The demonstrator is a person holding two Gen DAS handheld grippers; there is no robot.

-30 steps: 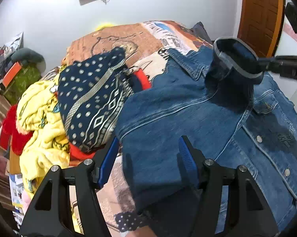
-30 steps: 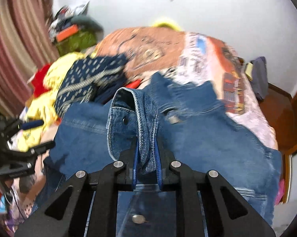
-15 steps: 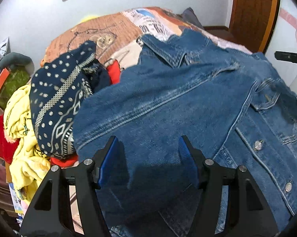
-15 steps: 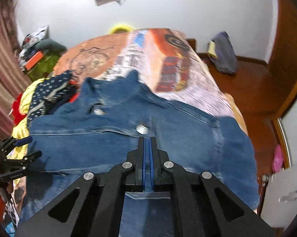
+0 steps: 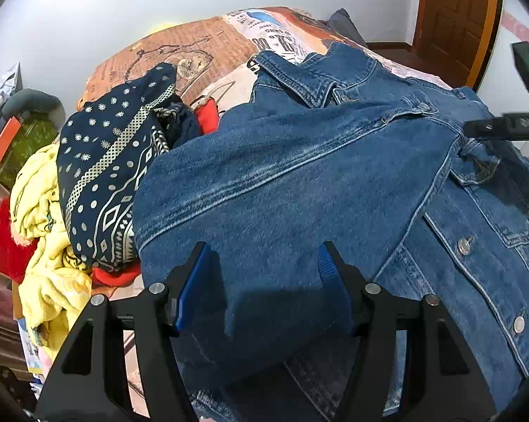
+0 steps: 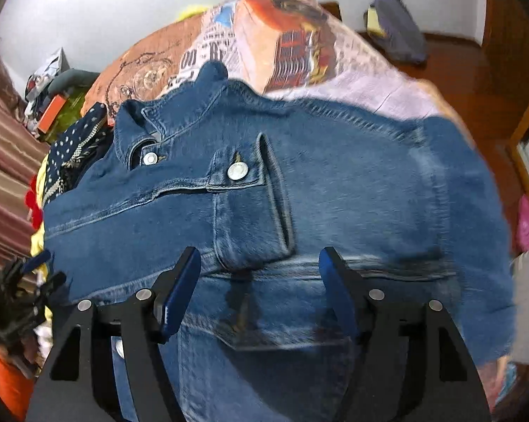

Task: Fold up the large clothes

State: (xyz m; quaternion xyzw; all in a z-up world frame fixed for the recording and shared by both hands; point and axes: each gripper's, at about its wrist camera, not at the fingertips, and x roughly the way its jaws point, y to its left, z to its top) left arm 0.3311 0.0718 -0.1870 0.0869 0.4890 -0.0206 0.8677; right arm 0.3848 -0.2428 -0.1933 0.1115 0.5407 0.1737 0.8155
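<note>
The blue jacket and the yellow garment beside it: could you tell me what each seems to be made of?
The blue jacket looks like denim: washed, faded cotton twill with contrast topstitching and shiny metal snap buttons. The yellow garment seems a soft, matte fleece or plush, judging by its thick rumpled folds, though that is less certain.

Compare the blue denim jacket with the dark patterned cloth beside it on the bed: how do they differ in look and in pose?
The denim jacket is plain mid-blue with metal buttons; the navy patterned cloth carries white dots and diamond bands. The jacket lies spread broadly with a sleeve folded across its front; the cloth sits bunched in a heap on other clothes. The jacket fills most of the left wrist view; the cloth takes far less. Both rest on the printed bedspread, and neither open gripper holds them.
</note>
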